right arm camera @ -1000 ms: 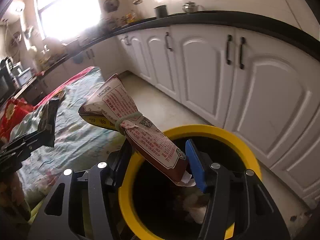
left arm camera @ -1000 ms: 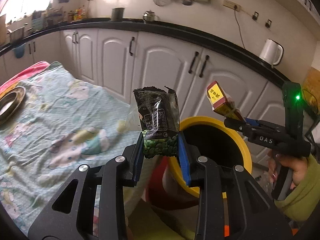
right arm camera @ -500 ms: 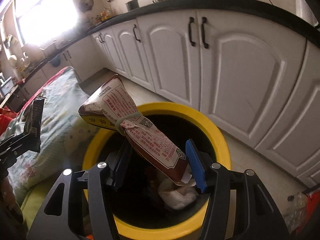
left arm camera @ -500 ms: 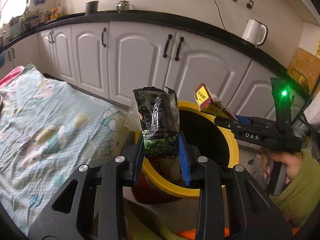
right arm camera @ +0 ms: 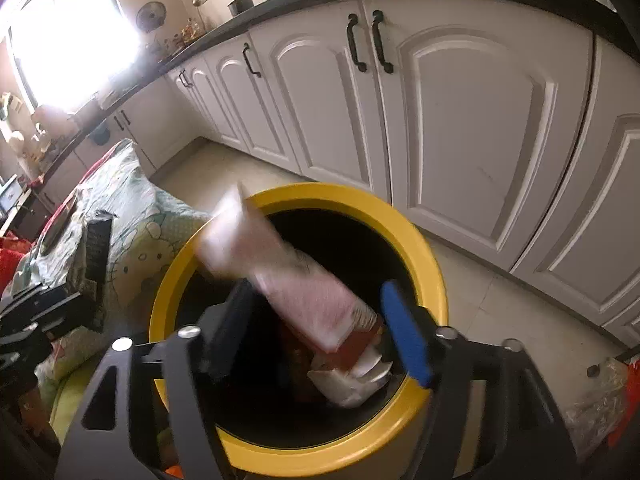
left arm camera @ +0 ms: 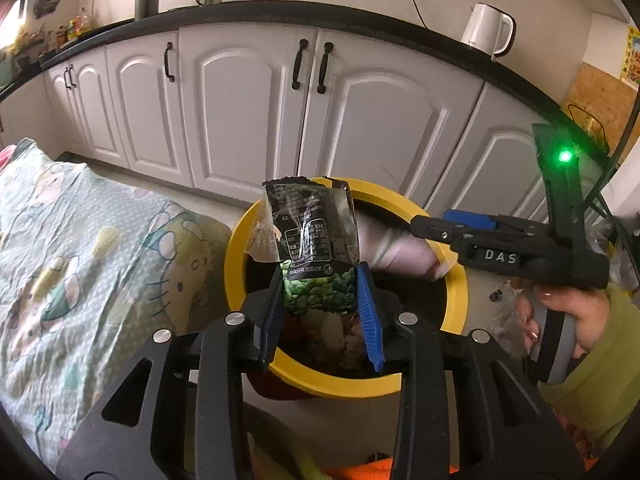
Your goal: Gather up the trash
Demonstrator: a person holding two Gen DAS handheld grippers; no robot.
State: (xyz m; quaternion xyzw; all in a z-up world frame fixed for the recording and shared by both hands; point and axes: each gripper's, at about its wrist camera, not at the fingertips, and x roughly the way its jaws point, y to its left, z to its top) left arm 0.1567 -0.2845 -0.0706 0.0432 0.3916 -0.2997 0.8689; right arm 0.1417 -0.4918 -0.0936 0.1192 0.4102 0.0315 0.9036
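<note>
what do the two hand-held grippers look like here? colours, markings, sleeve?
Both black with skeletal cut-out frames and silver pivot bolts. Left hand-held gripper and right hand-held gripper carry blue ribbed pads. The right one bears white "DAS" lettering and a green LED; the holder's sleeve is olive green.

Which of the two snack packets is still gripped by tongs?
The dark packet with green peas, clamped upright in the left tongs. The pink packet is blurred, dropping from the opened right tongs into the yellow bin.

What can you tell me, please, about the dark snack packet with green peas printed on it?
The dark glossy foil snack packet stands upright, its green-pea-printed lower end clamped between the left gripper pads. Its top is torn open and crinkled; white label print faces the camera. It hangs above the yellow-rimmed bin, touching nothing else visible.
</note>
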